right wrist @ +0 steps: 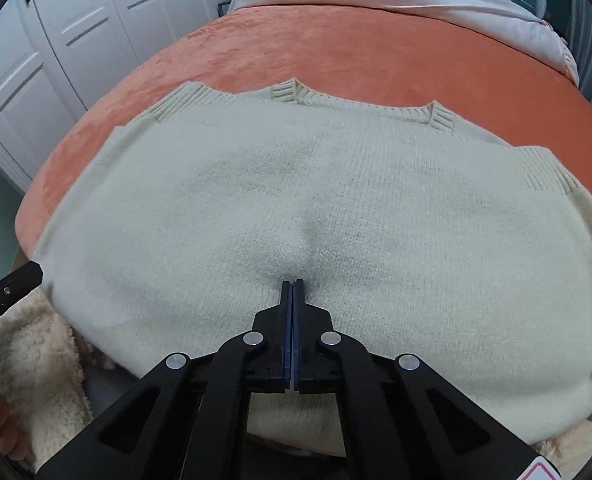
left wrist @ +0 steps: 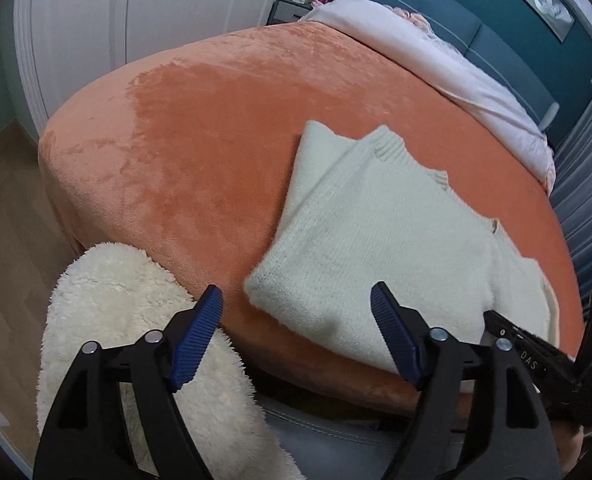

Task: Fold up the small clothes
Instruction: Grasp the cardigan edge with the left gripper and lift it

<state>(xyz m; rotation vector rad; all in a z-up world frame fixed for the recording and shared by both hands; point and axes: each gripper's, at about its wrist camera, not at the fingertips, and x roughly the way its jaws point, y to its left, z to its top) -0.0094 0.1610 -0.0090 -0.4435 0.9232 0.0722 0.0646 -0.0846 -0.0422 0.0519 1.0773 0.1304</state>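
Orange blanket lies bare to the left of and beyond the sweater, up to the pink duvet piled along the headboard side; a gripper could pass there freely. Near edge is crowded: fluffy cream sleeve sits just left of the sweater's corner, and the right gripper, jaws closed, presses on the knit at mid-front. Left gripper hangs with jaws wide over that corner, wardrobe doors well apart on the left.
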